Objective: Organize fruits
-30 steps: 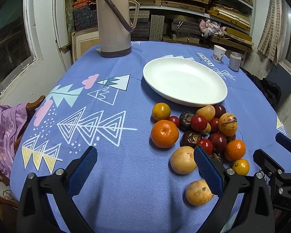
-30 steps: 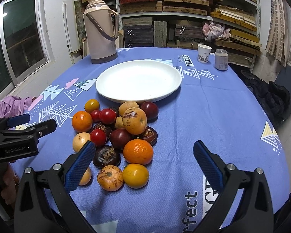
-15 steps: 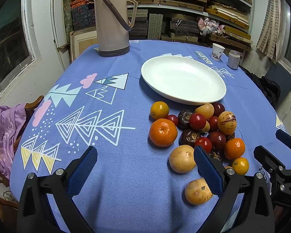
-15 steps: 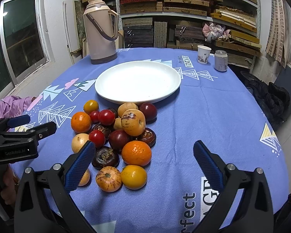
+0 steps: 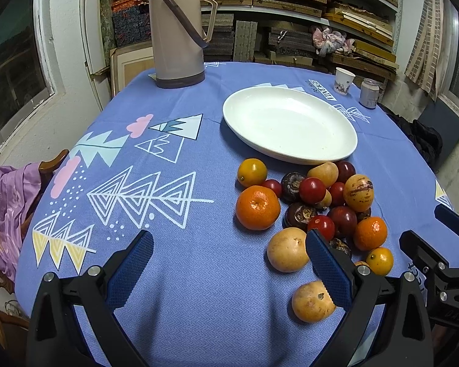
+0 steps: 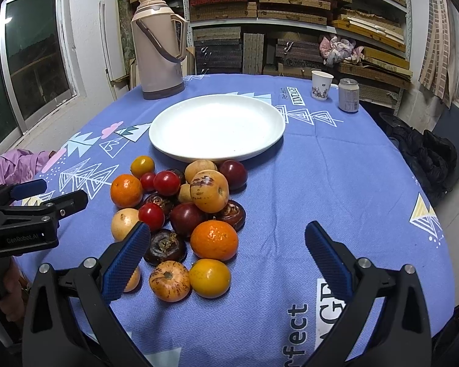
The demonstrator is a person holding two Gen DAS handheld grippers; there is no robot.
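A pile of fruit lies on the blue tablecloth in front of an empty white plate [image 5: 290,125] [image 6: 217,128]. It holds oranges [image 5: 258,207] [image 6: 214,240], red tomatoes [image 6: 166,183], dark water chestnuts [image 6: 165,246], yellow-brown fruits [image 5: 287,249] and a striped melon-like fruit [image 6: 209,190]. My left gripper [image 5: 229,263] is open and empty, above the cloth left of the pile. My right gripper [image 6: 228,253] is open and empty, over the pile's near side; it shows at the right edge of the left wrist view [image 5: 437,238].
A tall beige thermos [image 5: 177,30] [image 6: 159,46] stands at the table's far left. A paper cup [image 6: 321,85] and a small can [image 6: 348,94] stand at the far right. Shelves of boxes fill the back wall. A chair with purple cloth [image 5: 6,208] stands at the left.
Both grippers have drifted slightly forward toward the fruit and plate. Both stay open and empty; no fruit has moved.
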